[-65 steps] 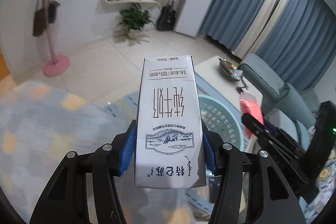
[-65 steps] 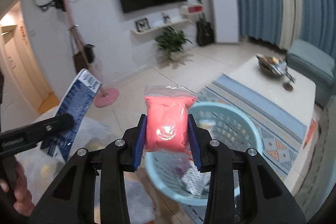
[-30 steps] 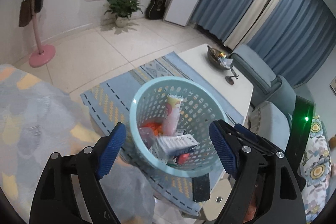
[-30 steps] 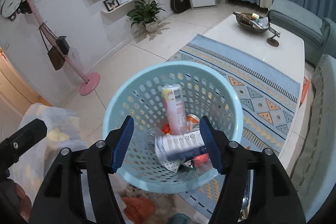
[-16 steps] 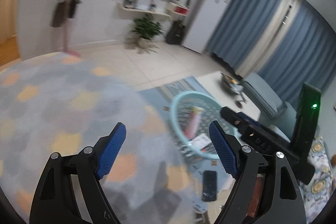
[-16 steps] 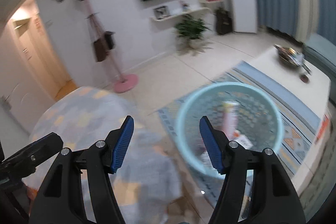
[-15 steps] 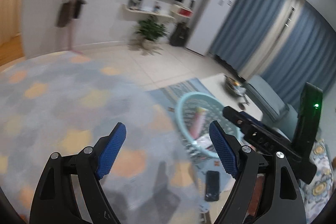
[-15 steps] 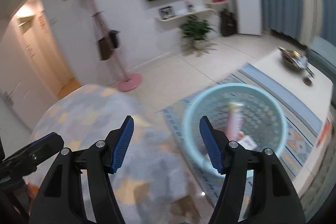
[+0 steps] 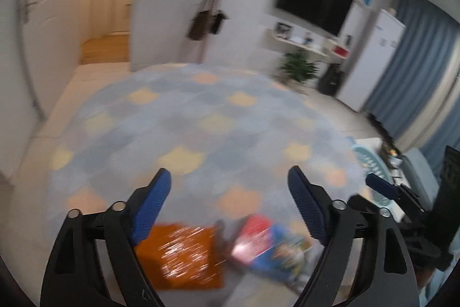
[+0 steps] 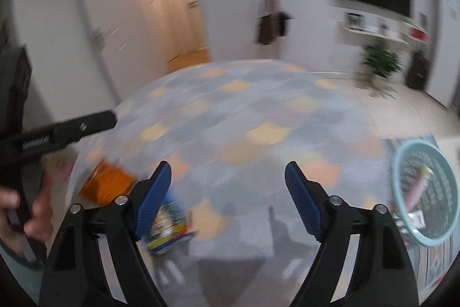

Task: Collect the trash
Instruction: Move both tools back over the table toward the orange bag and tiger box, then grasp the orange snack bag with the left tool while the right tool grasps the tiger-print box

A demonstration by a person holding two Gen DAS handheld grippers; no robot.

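Observation:
Both views are motion-blurred. My left gripper [image 9: 230,186] is open and empty above a round table with a blue-grey and orange patterned cloth [image 9: 201,123]. An orange foil packet [image 9: 181,255] and a red-and-blue snack packet [image 9: 267,246] lie on the table just below its jaws. My right gripper [image 10: 227,180] is open and empty over the same table [image 10: 244,117]. In the right wrist view the orange packet [image 10: 106,183] and the blue packet [image 10: 166,226] lie by its left finger. The light blue trash basket [image 10: 402,163] with trash inside stands at the right.
The basket rim [image 9: 371,163] shows at the right of the left wrist view, behind the right gripper's finger [image 9: 382,187]. The left gripper and the hand holding it [image 10: 34,134] show at the left of the right wrist view. A coat stand, TV wall and plant stand behind.
Both grippers let go of their items into the basket, the milk carton and the pink bag. They then swung left, away from the basket, over the table toward the packets.

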